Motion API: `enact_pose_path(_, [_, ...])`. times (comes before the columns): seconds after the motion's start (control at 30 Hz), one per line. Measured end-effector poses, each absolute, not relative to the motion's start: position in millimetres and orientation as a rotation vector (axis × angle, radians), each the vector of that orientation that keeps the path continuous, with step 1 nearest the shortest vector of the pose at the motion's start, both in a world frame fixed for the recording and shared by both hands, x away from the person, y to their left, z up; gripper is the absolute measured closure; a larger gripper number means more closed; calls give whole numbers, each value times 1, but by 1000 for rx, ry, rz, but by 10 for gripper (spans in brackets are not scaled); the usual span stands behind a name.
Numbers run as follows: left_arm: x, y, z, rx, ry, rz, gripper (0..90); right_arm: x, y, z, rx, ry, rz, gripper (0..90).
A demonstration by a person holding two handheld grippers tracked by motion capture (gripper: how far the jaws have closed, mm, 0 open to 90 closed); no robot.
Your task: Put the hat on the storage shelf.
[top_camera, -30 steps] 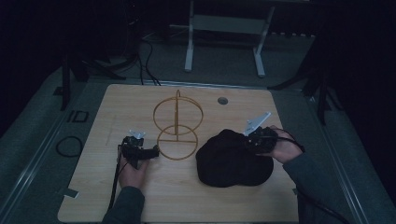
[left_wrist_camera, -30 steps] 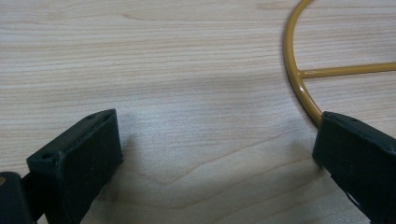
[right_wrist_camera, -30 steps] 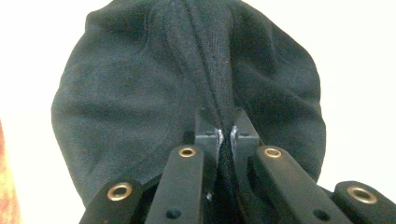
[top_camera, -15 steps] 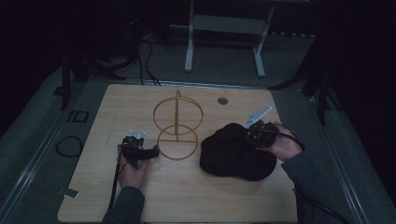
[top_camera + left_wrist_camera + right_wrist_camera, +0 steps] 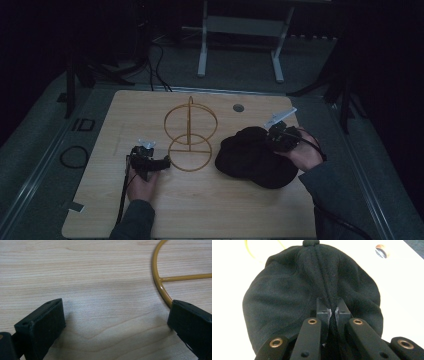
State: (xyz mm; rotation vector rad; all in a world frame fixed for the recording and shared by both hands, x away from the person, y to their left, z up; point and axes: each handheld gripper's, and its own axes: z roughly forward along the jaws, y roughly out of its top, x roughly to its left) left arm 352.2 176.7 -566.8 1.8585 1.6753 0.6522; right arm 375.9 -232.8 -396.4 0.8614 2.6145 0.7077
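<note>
**Cap pinched, stand still bare**

Since the earlier frames the black cap has shifted a little under the right gripper, its outline bunching; the left gripper has kept its place.

Nearest the person, the left gripper's jaws stand wide apart and grasp nothing: bare worktop lies between them, and the base ring of the gold wire stand runs just beside, perhaps under, the tip of one jaw. That looks like bracing the stand, though I cannot tell whether it touches.

Further along, the right gripper's jaws are clenched on a fold of the cap's cloth, the crown and its button stretching away beyond the tips. The cap's bulk lies on the worktop, just beside the stand.

As I judge it, the grasp is made; lifting the cap and hanging it on the stand remain. Beyond the stand sits a small round grommet.
</note>
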Motion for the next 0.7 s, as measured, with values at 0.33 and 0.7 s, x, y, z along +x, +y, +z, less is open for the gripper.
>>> enact_pose_path(0.33, [352,177,-567,1859,1675,651,7,382,-233,-395,962,2563,757,856])
enact_pose_path(0.7, [352,177,-567,1859,1676,652,7,386,-235,-385,1070,2436,854,857])
